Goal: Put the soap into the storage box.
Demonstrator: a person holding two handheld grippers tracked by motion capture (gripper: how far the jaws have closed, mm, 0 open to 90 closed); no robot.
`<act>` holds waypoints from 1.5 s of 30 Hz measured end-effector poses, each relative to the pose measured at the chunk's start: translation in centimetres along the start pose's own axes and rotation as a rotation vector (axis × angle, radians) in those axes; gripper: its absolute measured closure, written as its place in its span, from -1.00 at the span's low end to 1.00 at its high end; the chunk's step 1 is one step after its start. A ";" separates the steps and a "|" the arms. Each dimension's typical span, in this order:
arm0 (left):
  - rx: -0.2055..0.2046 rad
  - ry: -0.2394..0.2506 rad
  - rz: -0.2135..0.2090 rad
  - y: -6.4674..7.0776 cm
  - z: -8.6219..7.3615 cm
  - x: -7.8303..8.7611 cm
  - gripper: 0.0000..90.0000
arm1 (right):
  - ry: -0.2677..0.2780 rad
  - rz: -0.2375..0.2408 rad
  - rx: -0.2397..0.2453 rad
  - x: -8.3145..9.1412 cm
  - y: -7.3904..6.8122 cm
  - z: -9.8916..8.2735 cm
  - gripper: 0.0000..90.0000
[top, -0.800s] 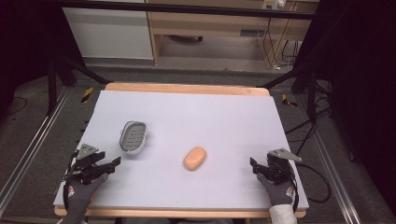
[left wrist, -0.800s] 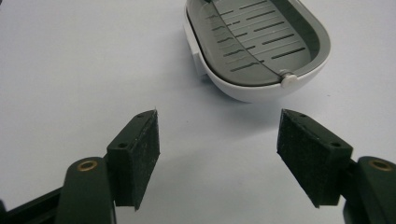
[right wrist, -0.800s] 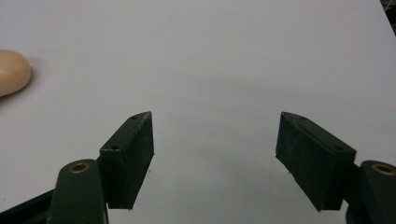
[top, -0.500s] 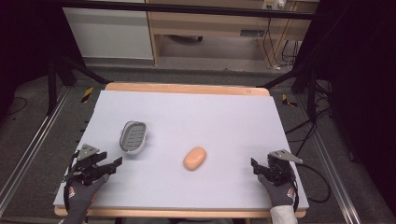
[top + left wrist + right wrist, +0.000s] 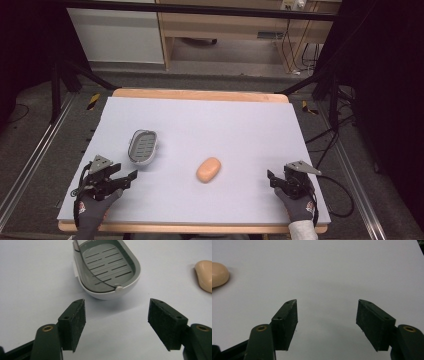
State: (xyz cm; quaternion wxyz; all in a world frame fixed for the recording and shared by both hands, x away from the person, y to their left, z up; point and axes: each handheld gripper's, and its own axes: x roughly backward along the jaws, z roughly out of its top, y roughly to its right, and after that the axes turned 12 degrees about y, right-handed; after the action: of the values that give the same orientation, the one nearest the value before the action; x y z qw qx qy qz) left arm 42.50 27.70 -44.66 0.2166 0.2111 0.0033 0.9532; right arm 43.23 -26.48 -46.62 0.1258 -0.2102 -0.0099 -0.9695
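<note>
Both grippers, left gripper [image 5: 131, 175] and right gripper [image 5: 270, 176], sit released near the counter's [image 5: 240, 120] front corners, soap dish [image 5: 143, 146] and soap [image 5: 208, 169] between them.

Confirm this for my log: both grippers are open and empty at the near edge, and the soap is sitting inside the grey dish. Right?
Not quite. The soap lies bare on the table, apart from the dish, whose slotted tray is empty in the left gripper view. The left gripper and right gripper are indeed open and empty.

Soap [image 5: 205, 275] cut by frame edge
</note>
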 end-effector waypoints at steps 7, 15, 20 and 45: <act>-0.013 -0.001 -0.021 1.0 0.2 -0.1 -0.33 | 0.002 0.007 -0.001 0.0 0.0 0.0 -0.26; -0.028 0.001 -0.041 2.1 0.4 -0.3 -0.32 | -0.001 0.030 0.000 0.0 -0.4 0.1 -0.26; -0.028 0.017 -0.044 2.6 0.7 -0.3 -0.33 | 0.002 0.029 0.009 -0.1 -0.6 0.1 -0.25; -0.038 0.082 -0.085 4.3 3.7 -0.6 -0.32 | 0.010 0.041 0.006 0.1 -0.5 0.5 -0.07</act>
State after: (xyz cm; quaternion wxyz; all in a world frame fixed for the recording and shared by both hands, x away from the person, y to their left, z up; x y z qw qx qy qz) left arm 42.67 23.20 -41.13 0.2604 0.1674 0.0030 0.9509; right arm 43.24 -25.96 -46.12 0.1465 -0.2050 -0.0079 -0.9677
